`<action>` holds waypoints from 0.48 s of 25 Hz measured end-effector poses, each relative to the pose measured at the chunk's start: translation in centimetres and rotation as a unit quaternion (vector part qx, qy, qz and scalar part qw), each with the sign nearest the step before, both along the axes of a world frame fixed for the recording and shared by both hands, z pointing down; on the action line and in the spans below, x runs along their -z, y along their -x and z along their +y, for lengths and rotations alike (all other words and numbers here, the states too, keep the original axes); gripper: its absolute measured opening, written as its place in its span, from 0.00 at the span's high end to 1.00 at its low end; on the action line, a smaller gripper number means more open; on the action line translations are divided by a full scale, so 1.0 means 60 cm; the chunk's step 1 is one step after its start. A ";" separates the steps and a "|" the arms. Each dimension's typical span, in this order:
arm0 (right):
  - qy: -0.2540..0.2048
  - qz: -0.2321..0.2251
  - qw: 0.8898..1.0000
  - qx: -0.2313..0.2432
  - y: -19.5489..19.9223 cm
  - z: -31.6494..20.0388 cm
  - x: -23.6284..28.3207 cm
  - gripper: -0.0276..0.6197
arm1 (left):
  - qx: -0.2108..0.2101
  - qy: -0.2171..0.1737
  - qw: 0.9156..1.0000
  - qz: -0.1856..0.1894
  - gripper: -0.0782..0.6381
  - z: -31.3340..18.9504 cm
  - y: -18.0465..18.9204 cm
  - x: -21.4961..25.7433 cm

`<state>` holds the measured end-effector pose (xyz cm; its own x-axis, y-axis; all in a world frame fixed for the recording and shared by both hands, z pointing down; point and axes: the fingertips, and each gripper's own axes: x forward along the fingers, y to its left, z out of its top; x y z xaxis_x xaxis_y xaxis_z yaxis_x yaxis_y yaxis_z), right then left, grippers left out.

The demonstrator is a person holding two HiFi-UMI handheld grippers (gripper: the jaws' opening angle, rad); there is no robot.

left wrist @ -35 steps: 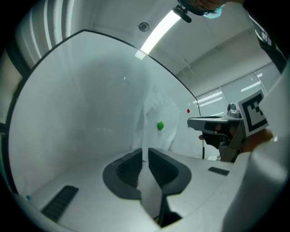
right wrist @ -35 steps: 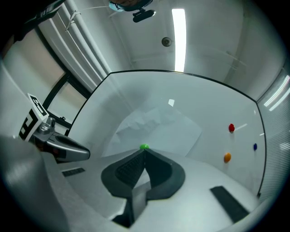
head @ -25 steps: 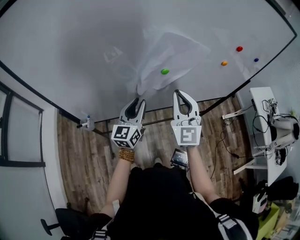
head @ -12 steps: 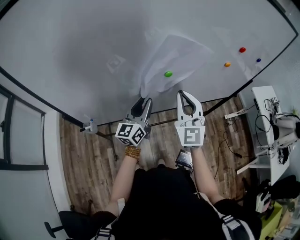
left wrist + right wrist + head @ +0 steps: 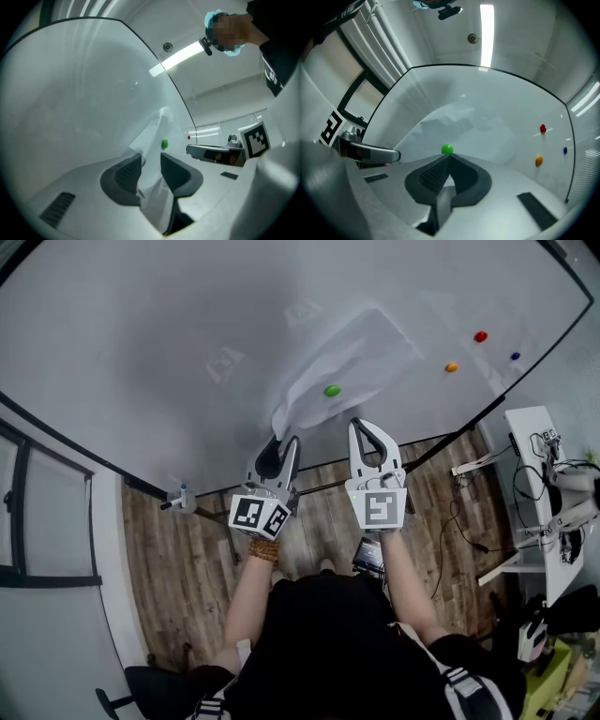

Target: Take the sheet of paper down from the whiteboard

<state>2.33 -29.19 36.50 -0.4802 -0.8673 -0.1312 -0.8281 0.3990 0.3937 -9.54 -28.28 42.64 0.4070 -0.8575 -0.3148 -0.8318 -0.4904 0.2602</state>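
A white sheet of paper [image 5: 347,357] hangs crumpled on the whiteboard [image 5: 141,352], pinned by a green magnet [image 5: 332,391]. My left gripper [image 5: 279,442] is at the sheet's lower left corner. Its jaws have just been opening and stand open, with the loose corner of the paper [image 5: 153,185] between them; the pads do not press it. In the left gripper view the green magnet [image 5: 164,144] sits just beyond the left gripper [image 5: 150,159]. My right gripper [image 5: 367,427] is shut and empty, just below the magnet. In the right gripper view the right gripper [image 5: 449,158] points at the green magnet [image 5: 447,149] and the paper [image 5: 464,126].
Red [image 5: 480,337], orange [image 5: 451,367] and blue [image 5: 514,356] magnets sit on the board to the right. A marker holder [image 5: 178,495] hangs at the board's lower edge. A white desk with cables [image 5: 544,484] stands at the right on the wooden floor [image 5: 187,559].
My left gripper has risen and tipped up to the paper's lower corner, and its jaws stand wider. The right gripper has stayed still.
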 end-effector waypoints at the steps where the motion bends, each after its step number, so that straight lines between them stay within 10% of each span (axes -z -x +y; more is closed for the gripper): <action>1: 0.003 -0.001 1.000 0.001 0.001 -0.001 0.000 0.96 | 0.006 -0.008 1.000 0.000 0.70 0.004 0.004 0.007; 12: -0.002 0.012 1.000 0.004 0.007 -0.008 0.001 0.96 | 0.051 -0.113 0.984 -0.130 0.71 0.025 -0.003 0.098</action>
